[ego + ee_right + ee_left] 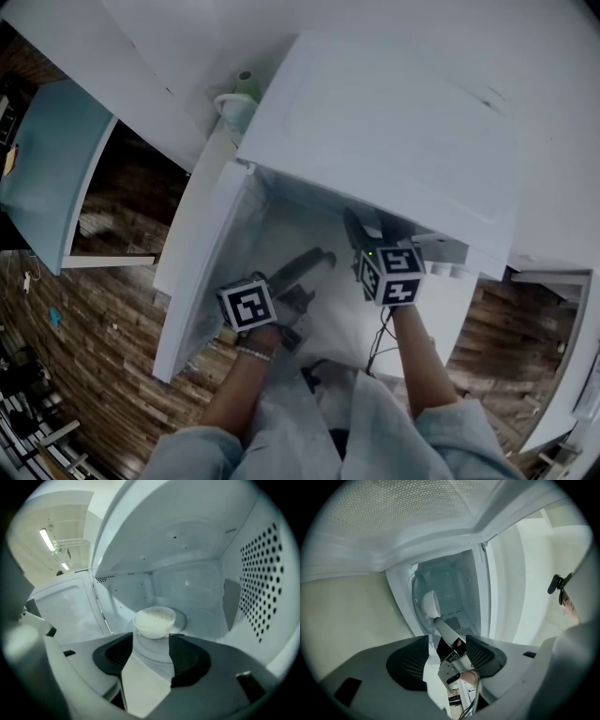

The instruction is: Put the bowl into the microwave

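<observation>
The white microwave [394, 131] stands with its door [202, 272] swung open to the left. Inside, a white bowl [154, 622] with pale contents sits upright on the glass turntable [183, 620]. My right gripper [151, 641] reaches into the cavity and is open, with the bowl just beyond its fingertips and untouched by the pads. In the head view the right gripper [367, 239] goes in under the microwave's top. My left gripper [302, 269] hovers at the cavity mouth by the door. Its jaws [449, 656] are open and hold nothing. The bowl is hidden in the head view.
The cavity's right wall [267, 573] is perforated and close to my right jaw. A pale cup-like object [240, 97] stands behind the microwave. A teal cabinet [47, 169] stands at the left on a wood-pattern floor. A cable [380, 337] hangs under my right gripper.
</observation>
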A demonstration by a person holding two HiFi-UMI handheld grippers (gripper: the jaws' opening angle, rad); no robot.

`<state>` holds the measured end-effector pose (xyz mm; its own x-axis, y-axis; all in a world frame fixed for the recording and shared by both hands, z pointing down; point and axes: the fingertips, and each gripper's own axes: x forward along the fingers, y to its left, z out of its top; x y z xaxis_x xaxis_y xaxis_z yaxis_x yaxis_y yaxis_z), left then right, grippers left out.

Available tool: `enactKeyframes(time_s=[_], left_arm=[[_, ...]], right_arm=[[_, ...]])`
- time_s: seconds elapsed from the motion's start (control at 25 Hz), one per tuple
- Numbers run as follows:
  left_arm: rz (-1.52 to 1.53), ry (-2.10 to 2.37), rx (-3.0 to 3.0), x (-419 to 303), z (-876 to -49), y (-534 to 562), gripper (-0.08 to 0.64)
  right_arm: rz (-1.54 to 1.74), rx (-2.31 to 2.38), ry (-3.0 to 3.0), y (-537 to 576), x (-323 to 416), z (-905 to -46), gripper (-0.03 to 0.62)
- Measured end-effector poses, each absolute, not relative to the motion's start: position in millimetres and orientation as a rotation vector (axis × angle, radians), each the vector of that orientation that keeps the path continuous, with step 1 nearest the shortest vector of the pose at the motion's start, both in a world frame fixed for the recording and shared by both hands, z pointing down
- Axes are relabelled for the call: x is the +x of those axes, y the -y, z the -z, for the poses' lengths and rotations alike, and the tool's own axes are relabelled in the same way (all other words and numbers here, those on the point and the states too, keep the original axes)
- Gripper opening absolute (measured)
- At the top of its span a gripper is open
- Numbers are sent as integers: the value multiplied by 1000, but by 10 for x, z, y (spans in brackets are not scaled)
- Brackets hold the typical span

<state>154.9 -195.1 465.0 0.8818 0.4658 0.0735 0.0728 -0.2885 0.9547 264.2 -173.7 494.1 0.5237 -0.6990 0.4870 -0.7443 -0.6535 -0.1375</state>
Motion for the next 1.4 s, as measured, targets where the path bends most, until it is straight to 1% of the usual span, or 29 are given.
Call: enactKeyframes(time_s=[0.04,0.08,0.12,0.16,0.2,0.28,0.4,0.56,0.72,1.08,1.4], left_arm=[[-403,-406,1852,1549,-4625,1940,237],[-403,-410,1866,1546,-4600,1929,213],[-404,-413,1883,1540,-4578,1918,209],[-406,-415,1906,1531,-4559,1911,191],[-406,-415,1932,1523,-4539,1905,138],[-394,-426,1970,1523,-4463,1876,111],[-372,-446,1998,1531,-4331,1818,78],[-365,-463,2089,1530,-4224,1777,24],[-363,-502,2135,1507,-4025,1724,-3],[-308,-640,2333,1415,-3567,1552,-2],[-270,-672,2448,1321,-3353,1476,-2]], right_arm=[[-782,2665,1273,1710,2600,-4911,248],[-777,2666,1286,1689,2552,-4878,240],[-775,2667,1305,1672,2499,-4844,215],[-775,2666,1325,1657,2441,-4810,215],[-772,2663,1343,1639,2384,-4773,213],[-751,2655,1360,1584,2288,-4691,197],[-720,2664,1379,1496,2177,-4547,100],[-648,2683,1387,1367,2069,-4353,5],[-544,2687,1421,1279,1951,-4109,3],[-404,2795,1447,982,1825,-3706,3],[-346,2809,1491,896,1724,-3459,2]])
